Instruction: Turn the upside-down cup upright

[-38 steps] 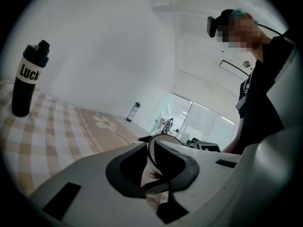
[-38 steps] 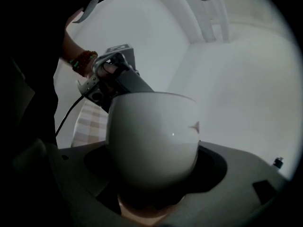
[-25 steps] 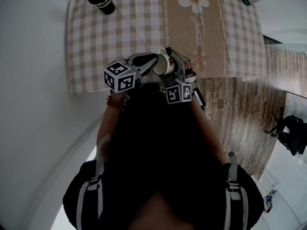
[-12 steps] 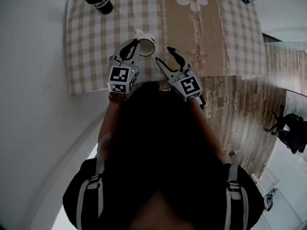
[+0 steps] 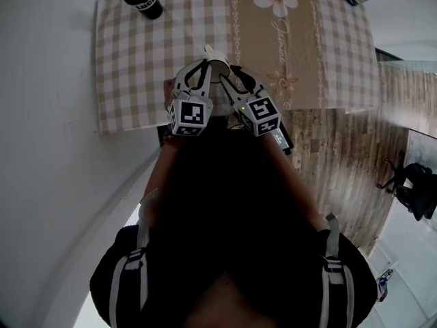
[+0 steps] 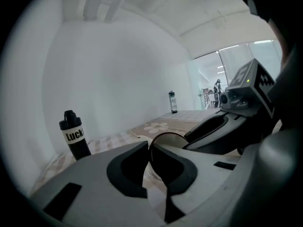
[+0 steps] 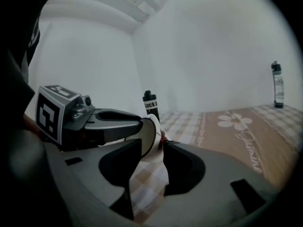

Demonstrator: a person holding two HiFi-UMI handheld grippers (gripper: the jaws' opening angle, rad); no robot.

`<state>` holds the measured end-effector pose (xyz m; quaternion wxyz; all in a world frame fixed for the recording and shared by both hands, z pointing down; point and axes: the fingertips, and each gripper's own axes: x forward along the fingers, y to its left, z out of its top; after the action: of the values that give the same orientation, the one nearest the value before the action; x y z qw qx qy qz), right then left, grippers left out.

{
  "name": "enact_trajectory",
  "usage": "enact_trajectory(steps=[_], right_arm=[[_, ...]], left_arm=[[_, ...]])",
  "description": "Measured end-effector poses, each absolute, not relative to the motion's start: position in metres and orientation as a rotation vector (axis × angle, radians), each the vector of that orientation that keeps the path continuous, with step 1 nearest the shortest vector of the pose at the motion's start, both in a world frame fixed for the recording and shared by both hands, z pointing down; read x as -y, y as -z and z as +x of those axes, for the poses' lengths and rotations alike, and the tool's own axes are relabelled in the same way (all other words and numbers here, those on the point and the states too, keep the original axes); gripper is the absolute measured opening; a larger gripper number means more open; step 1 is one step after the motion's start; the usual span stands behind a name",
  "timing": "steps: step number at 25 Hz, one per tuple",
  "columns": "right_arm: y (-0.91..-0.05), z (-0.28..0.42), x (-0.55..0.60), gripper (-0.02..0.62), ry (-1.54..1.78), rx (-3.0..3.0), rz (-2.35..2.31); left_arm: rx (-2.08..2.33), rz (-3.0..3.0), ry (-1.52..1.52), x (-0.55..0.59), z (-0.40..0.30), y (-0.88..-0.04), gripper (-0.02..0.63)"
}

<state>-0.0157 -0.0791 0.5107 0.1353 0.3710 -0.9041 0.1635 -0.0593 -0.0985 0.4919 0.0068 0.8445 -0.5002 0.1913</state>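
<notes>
The black bottle (image 6: pixel 73 136) at the bench's far left corner carries a white band reading "Luck", its end cut off by the curve. A second dark bottle (image 7: pixel 278 85) stands at the far right corner, its label too small to read. The checked tablecloth (image 5: pixel 136 67) has a tan strip with a daisy (image 5: pixel 275 0) and a script word (image 7: pixel 248 148) that looks like "Jasmine".

The white cup (image 5: pixel 214 65) sits between both grippers over the cloth's near part. Whether it touches the bench is hidden. The left gripper (image 6: pixel 149 148) has its fingers narrow, pinching the cup's rim. The right gripper (image 7: pixel 154 143) has just been closing; its fingers now meet the cup's side by a red mark.
</notes>
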Motion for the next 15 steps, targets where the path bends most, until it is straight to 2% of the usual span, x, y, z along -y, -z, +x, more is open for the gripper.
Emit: enact_trajectory(steps=[5,9,11,15], right_arm=[[-0.519,-0.011,0.088,0.102,-0.546,2.572,1.149],[-0.524,0.000,0.098,0.056,-0.673,2.547,1.242],[-0.528,0.009,0.105,0.025,-0.715,2.522,1.290],[-0.534,0.022,0.110,0.018,-0.561,2.446,1.306]], left_arm=[[1.694,2.759,-0.775,0.097,-0.046,-0.481,0.034],[1.710,2.791,-0.788,0.095,-0.036,-0.481,0.040],[1.653,2.813,-0.797,0.091,-0.026,-0.485,0.063],[1.484,2.810,-0.901,0.086,-0.017,-0.507,0.089]])
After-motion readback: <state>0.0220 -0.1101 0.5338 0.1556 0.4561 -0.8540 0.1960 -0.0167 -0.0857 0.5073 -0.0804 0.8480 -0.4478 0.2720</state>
